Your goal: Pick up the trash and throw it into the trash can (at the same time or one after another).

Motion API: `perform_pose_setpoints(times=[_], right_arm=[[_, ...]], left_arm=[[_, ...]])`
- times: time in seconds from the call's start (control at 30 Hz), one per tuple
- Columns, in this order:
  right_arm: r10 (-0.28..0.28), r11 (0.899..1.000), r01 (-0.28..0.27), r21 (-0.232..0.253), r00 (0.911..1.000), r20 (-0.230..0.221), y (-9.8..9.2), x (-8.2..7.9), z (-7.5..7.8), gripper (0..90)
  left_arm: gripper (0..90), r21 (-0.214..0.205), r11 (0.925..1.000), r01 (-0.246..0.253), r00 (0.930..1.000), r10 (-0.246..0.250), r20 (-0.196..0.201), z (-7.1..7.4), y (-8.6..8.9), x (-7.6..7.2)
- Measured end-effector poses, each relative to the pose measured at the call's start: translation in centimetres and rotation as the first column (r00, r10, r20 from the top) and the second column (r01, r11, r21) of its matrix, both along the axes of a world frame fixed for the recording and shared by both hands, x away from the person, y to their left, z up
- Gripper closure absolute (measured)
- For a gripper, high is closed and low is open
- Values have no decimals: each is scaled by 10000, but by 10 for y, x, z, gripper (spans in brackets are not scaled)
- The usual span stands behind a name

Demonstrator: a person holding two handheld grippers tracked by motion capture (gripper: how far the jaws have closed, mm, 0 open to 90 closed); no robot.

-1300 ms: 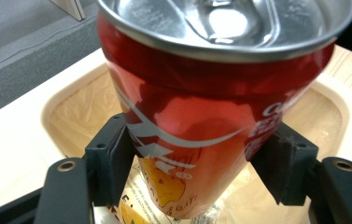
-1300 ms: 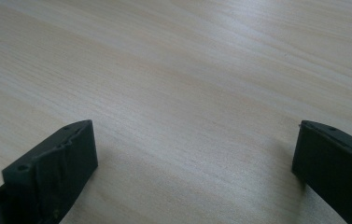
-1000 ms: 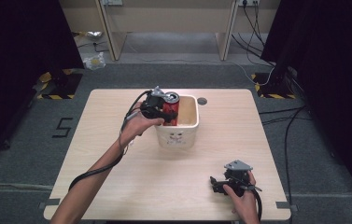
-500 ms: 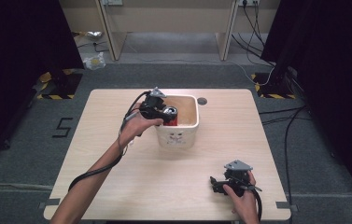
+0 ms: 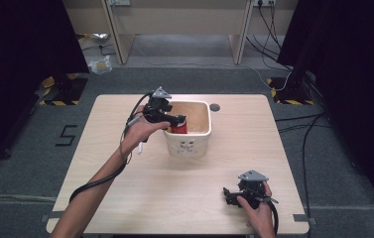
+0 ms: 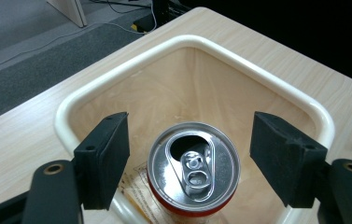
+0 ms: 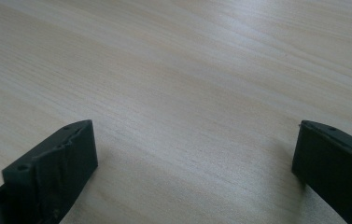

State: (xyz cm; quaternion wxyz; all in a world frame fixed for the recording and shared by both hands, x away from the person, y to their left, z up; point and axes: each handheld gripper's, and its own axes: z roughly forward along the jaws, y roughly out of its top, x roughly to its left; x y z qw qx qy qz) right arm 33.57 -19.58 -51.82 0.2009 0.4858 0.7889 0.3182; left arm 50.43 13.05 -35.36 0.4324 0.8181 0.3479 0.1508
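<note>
High view: your left gripper (image 5: 177,119) hangs over the cream tub (image 5: 197,144) at table centre, jaws spread either side of a red can (image 5: 178,127) standing upright inside against its 9 o'clock wall, untouched. Your right gripper (image 5: 230,194) rests at 5 o'clock on the wooden table (image 5: 234,148), jaws wide apart, empty.

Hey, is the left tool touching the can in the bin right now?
Apart. The left gripper view shows the left tool open, with bare gaps between each jaw and the can.
</note>
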Motion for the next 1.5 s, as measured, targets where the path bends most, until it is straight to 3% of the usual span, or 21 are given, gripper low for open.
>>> perform_pose_setpoints(times=[0.4, 0.7, 0.9, 1.07, 1.2, 1.5], right_arm=[[-5, 10000, 5, 6, 10000, -12, 0, 0, 0, 2], [2, 10000, -2, -6, 10000, -1, 0, 0, 0, 2], [1, 10000, -1, -17, 10000, -2, 0, 0, 0, 2], [-1, 10000, 1, -16, 10000, -3, 0, 0, 0, 2], [1, 10000, -1, -17, 10000, -3, 0, 0, 0, 2], [1, 10000, -1, -16, 10000, 2, 0, 0, 0, 2]], left_arm=[[279, -128, 9981, -596, 9980, 598, 218, 17, 35, 0], [280, -408, 9905, -1317, 9912, 1320, 58, 10, 69, 7], [287, -508, 9827, -1780, 9840, 1778, -78, -1, 88, 11], [296, -230, 9739, -2258, 9740, 2252, -264, -21, 98, 18], [304, -224, 9699, -2426, 9691, 2412, -511, -36, 103, 21], [317, -61, 9590, -2832, 9572, 2823, -631, -62, 109, 25]])
